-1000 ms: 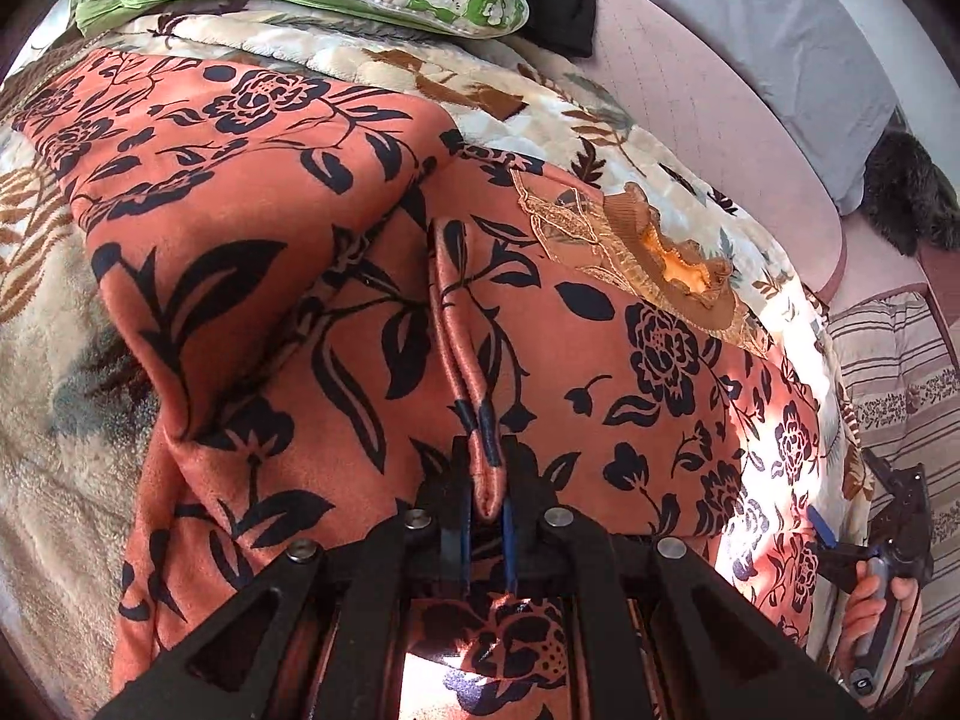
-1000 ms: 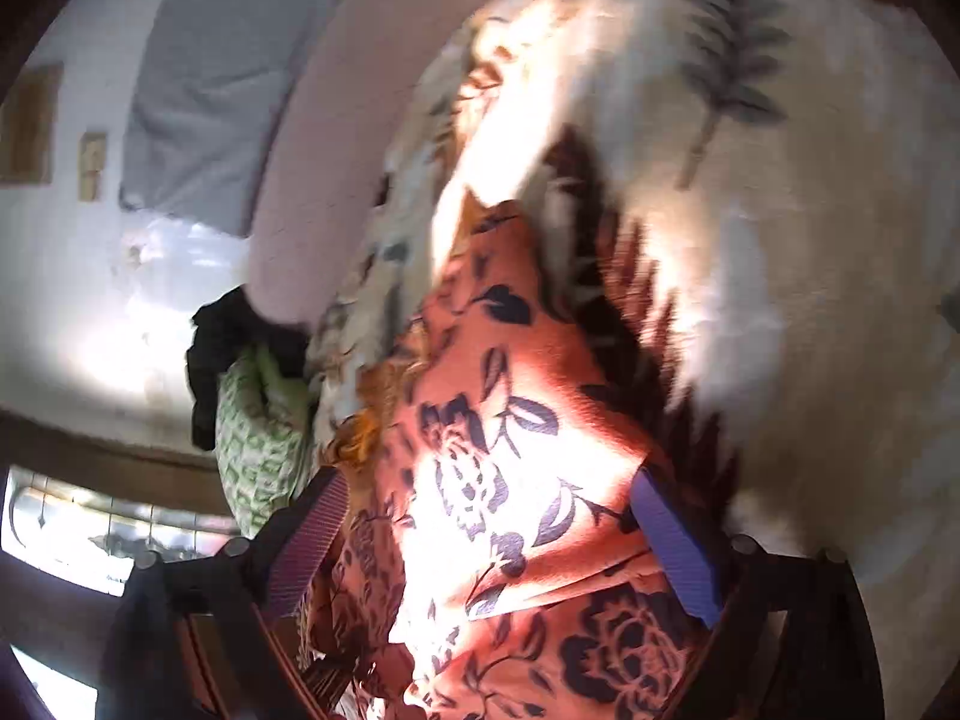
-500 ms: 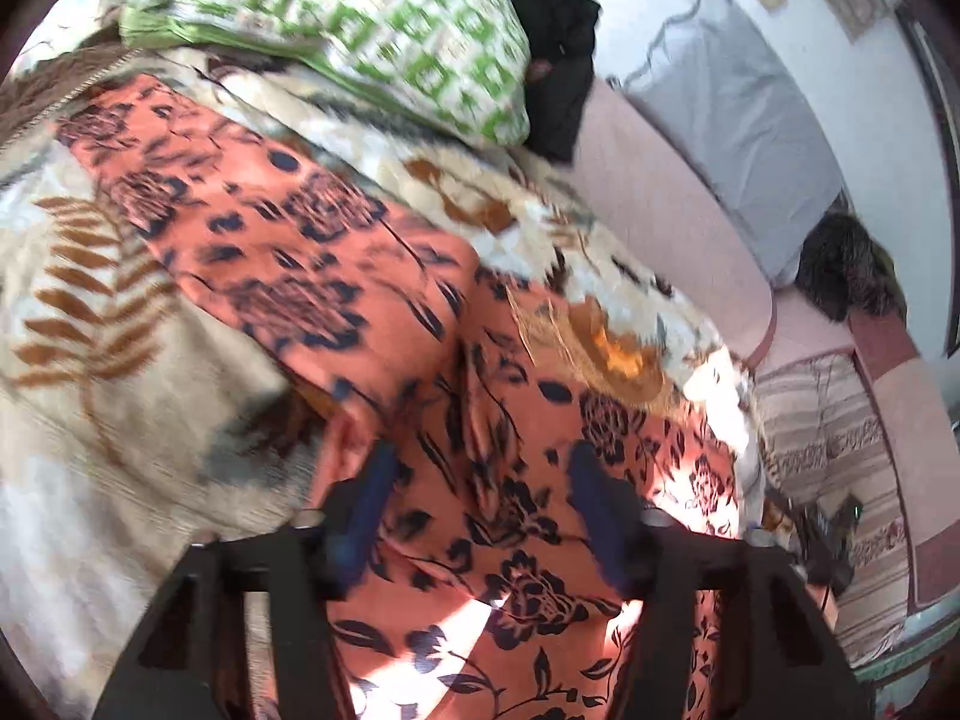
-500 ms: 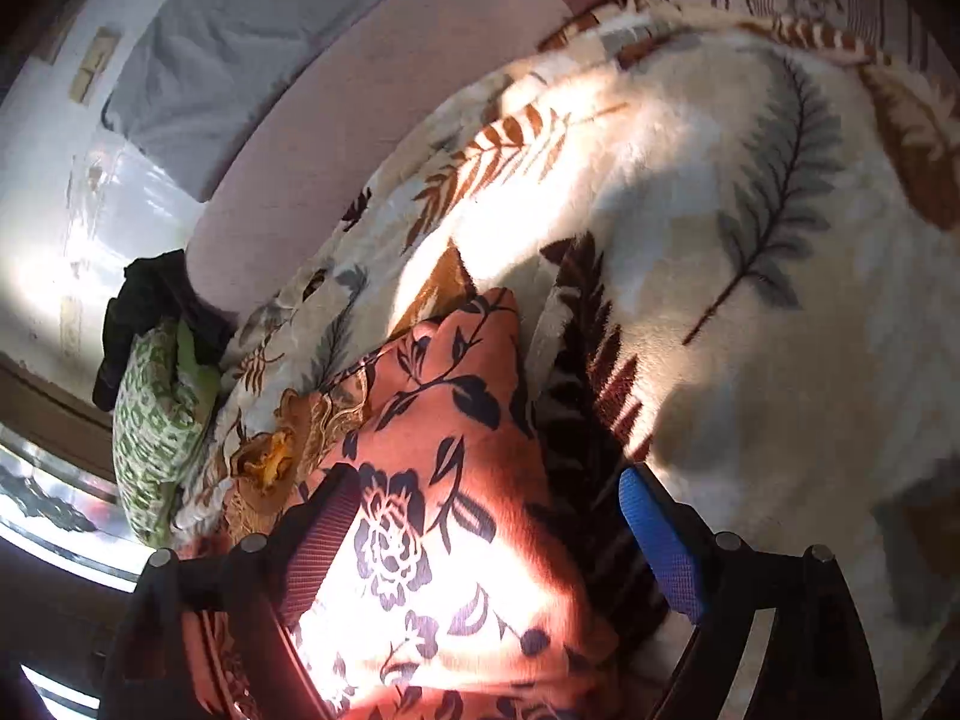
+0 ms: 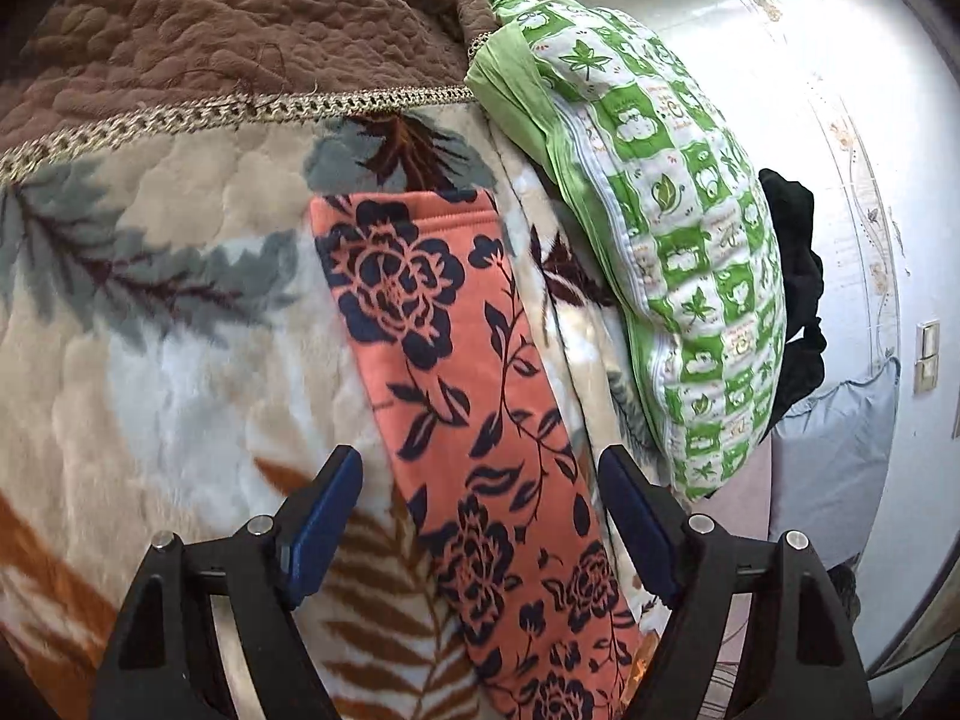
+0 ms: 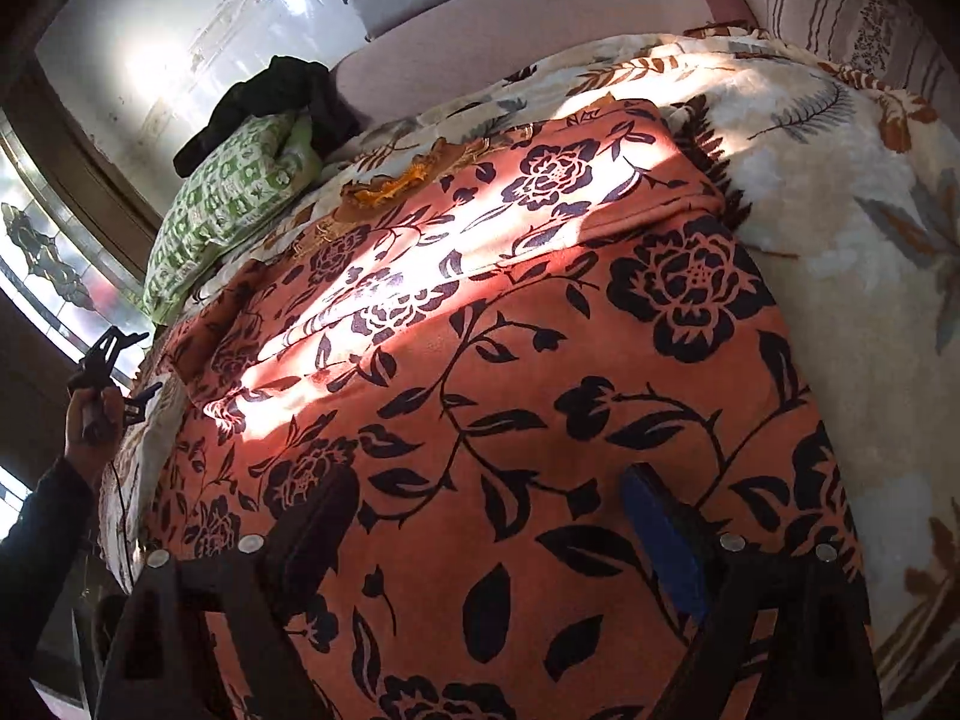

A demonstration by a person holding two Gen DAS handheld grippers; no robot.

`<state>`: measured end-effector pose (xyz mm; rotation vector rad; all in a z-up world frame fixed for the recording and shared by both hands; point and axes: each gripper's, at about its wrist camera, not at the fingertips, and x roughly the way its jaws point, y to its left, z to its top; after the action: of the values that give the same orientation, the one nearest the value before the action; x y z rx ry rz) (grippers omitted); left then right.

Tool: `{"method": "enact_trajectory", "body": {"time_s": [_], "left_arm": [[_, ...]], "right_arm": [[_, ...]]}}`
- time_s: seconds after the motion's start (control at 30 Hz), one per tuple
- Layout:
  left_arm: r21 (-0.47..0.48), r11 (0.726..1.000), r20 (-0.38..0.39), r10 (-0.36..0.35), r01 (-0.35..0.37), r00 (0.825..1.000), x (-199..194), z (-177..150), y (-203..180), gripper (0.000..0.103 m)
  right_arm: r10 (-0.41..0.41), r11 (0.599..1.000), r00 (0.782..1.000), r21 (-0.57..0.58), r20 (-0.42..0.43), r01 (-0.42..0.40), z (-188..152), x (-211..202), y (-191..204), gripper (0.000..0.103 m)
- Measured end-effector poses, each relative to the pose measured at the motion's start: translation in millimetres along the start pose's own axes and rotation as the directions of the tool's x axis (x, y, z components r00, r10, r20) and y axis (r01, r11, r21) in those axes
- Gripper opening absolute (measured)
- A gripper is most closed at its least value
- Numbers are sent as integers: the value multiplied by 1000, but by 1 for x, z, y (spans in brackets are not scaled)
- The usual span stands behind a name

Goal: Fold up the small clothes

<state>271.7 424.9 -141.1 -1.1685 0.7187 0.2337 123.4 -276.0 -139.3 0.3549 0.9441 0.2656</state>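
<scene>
An orange garment with dark blue flowers lies spread on a leaf-patterned blanket. In the left wrist view one long sleeve (image 5: 456, 372) runs away from me, its cuff at the far end. My left gripper (image 5: 480, 516) is open and empty, its blue pads either side of the sleeve, above it. In the right wrist view the garment's body (image 6: 510, 360) fills the frame, with a fold line across it and a gold collar trim (image 6: 390, 186) at the far end. My right gripper (image 6: 486, 528) is open and empty, close over the cloth. The left gripper also shows in the right wrist view (image 6: 117, 372) at the left edge.
A green and white pillow (image 5: 672, 240) lies right of the sleeve, with dark clothing (image 5: 792, 276) behind it. A brown quilted cover (image 5: 228, 30) lies beyond the cuff. The cream leaf blanket (image 6: 840, 192) extends right of the garment. A pink headboard (image 6: 540, 18) and white wall stand behind.
My left gripper let go of the pinched fold, opened, and swung left along the sleeve toward its cuff. My right gripper stayed open and drew back over the garment's body.
</scene>
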Motion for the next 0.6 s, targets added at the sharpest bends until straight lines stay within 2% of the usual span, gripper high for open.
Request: {"method": "enact_trajectory", "body": {"time_s": [0.1,0.13,0.2,0.23,0.33,0.4,0.47,0.5,0.53,0.6], "left_arm": [[1,1000,32,31,-31,999,12,14,3,80],[-1,999,43,43,-43,998,14,17,4,73],[14,993,70,119,-120,990,17,19,4,42],[34,982,64,183,-186,981,21,20,4,4],[76,968,66,233,-238,970,20,19,-3,4],[192,940,132,260,-282,956,7,6,-38,4],[326,916,179,183,-234,967,-15,-20,-88,4],[398,896,194,130,-199,972,-28,-38,-118,4],[470,869,200,70,-158,977,-42,-60,-147,4],[604,794,176,-53,-66,983,-66,-113,-207,4]], "right_arm": [[18,999,1000,45,2,-18,2,2,-7,92],[24,998,1000,58,11,-25,3,2,-8,92],[21,998,1000,58,18,-22,2,2,-7,92],[15,999,1000,50,17,-15,2,3,-6,92],[9,999,1000,36,18,-10,2,4,-4,92],[24,999,999,39,22,-25,1,3,-7,92],[42,998,998,51,36,-44,0,2,-11,92],[49,997,998,54,43,-51,-1,2,-12,92],[55,997,997,57,49,-58,-2,1,-12,92],[69,995,996,65,59,-73,-3,-1,-14,92]]}}
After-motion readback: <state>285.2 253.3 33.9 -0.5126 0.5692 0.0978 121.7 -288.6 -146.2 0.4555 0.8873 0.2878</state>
